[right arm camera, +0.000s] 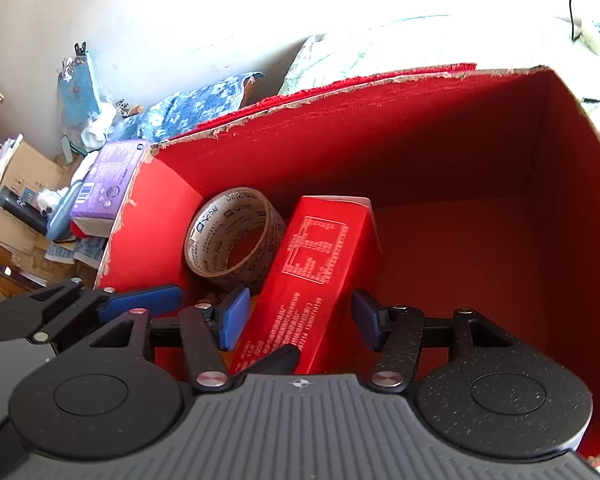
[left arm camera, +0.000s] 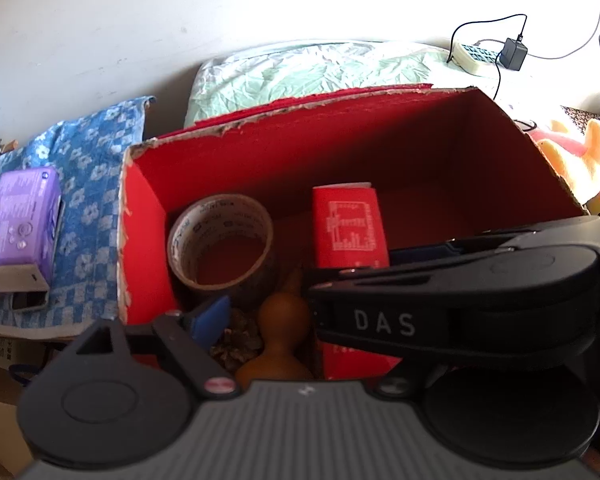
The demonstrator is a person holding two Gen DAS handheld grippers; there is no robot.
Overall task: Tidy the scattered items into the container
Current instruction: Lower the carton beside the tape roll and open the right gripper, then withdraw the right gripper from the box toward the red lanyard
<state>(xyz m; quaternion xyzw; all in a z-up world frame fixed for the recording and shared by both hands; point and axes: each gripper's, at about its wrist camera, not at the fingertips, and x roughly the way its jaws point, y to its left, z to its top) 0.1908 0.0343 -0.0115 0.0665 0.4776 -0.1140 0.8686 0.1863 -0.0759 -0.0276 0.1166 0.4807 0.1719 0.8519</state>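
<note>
Both my wrist cameras look down, close, into the red box [left arm camera: 380, 140].
They share the tape roll [right arm camera: 232, 248] and red carton [left arm camera: 350, 224].

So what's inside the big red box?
Inside the red box: a tape roll, a red carton, a brown gourd and something like a pinecone. The grippers hide its near floor.

The red box [right arm camera: 440, 128] is open-topped, and its right half is bare floor, free for entry. The left half is crowded: a tape roll [right arm camera: 232, 248], a leaning red carton [right arm camera: 320, 264], and what seems a brown gourd [left arm camera: 282, 332] fill it.
</note>
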